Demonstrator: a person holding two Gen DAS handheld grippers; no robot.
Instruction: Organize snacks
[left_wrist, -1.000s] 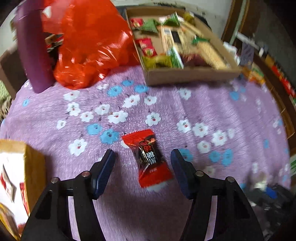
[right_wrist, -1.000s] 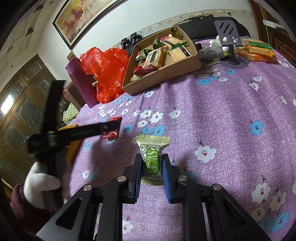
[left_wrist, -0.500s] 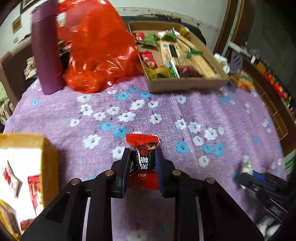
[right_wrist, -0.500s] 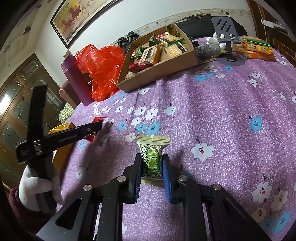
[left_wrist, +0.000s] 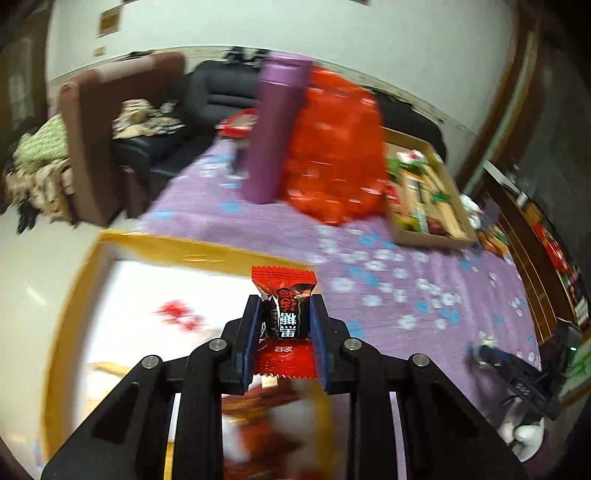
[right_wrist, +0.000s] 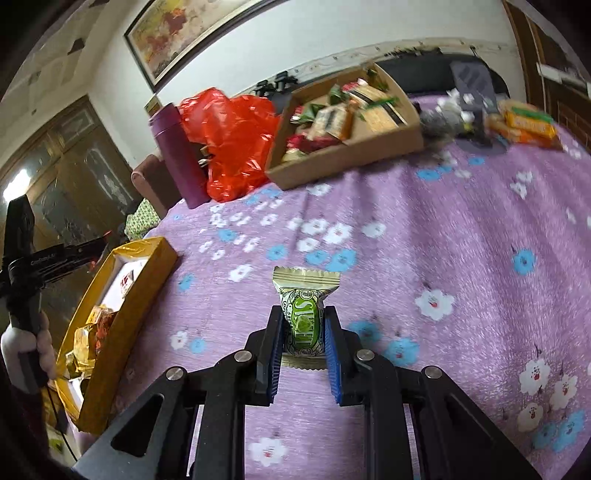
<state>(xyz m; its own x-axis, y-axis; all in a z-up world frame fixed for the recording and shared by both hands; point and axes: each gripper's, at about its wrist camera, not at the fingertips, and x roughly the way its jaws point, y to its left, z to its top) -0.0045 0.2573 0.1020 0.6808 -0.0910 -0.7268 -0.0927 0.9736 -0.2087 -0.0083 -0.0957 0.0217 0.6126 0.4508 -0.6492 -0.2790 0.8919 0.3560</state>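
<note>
Seen along the left gripper (left_wrist: 283, 325): clamped on a red candy (left_wrist: 284, 317), pads pressed to both sides of the wrapper, carried above the near corner of the yellow-rimmed box (left_wrist: 74, 295) on the purple flowered cloth (left_wrist: 424, 295). Judged best to bring the candy fully over the white inside of the box, lower it close, and only then let go, so as not to drop it on the rim or the cloth. Pointed steeply downward, much blurred. Farther off stood a purple flask (left_wrist: 273, 133), a red plastic bag (left_wrist: 332, 155) and a cardboard tray (left_wrist: 428, 236) of mixed snacks. Seen along the right gripper (right_wrist: 303, 332): clenched on a green candy (right_wrist: 303, 314), held just above the cloth, tilted downward, well apart from the box (right_wrist: 125, 314) at left. Judged wise to wait clear until the other hand (right_wrist: 22, 350) left the box. Gloved, that hand gripped its handle upright at the left edge.
</note>
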